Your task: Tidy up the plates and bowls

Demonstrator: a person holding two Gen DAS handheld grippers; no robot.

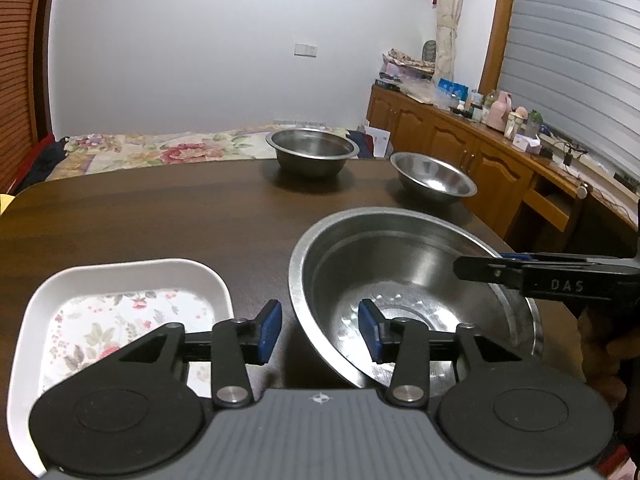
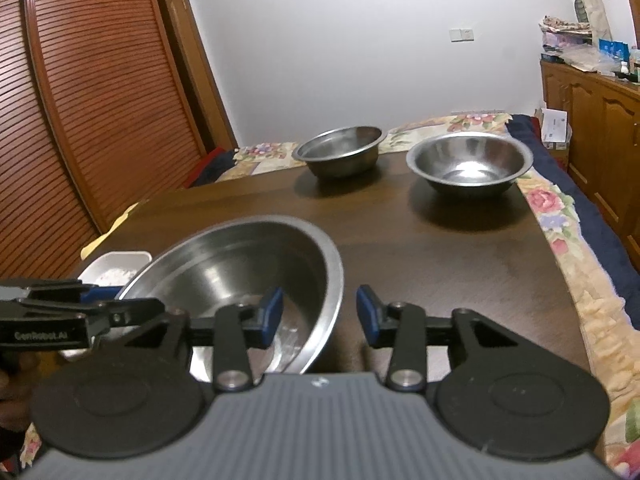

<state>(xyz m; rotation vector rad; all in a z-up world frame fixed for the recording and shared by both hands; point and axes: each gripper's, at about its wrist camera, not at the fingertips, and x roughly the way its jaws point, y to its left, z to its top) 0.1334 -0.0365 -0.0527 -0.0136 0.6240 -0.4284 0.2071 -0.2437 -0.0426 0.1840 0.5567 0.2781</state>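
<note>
Steel bowls, three of them, sit on the dark wood table (image 1: 140, 216) w/ one white dish; biggest bowl (image 1: 400, 280) is nearest, btwn the two claws. Left claw (image 1: 320, 330) straddles that bowl's left rim: one blue pad outside, one inside, neither pressing, so it's open w/ rim in the gap. Right claw (image 2: 320, 316) does the same on the opp. rim (image 2: 334, 280); pads stand off the metal, open, gripping nothing. Large bowl looks tilted in both views; can't tell if its base is flat on the table. White square dish (image 1: 120, 276) w/ floral bottom lies just left of the big bowl, apart from it. At the far end: deeper bowl (image 1: 312, 152) on the left, shallower bowl (image 1: 434, 178) to its right near the table's corner, both upright, not touching. Floral bedspread (image 1: 160, 146) lies beyond the table; wooden cabinets (image 1: 460, 140) along the right wall.
</note>
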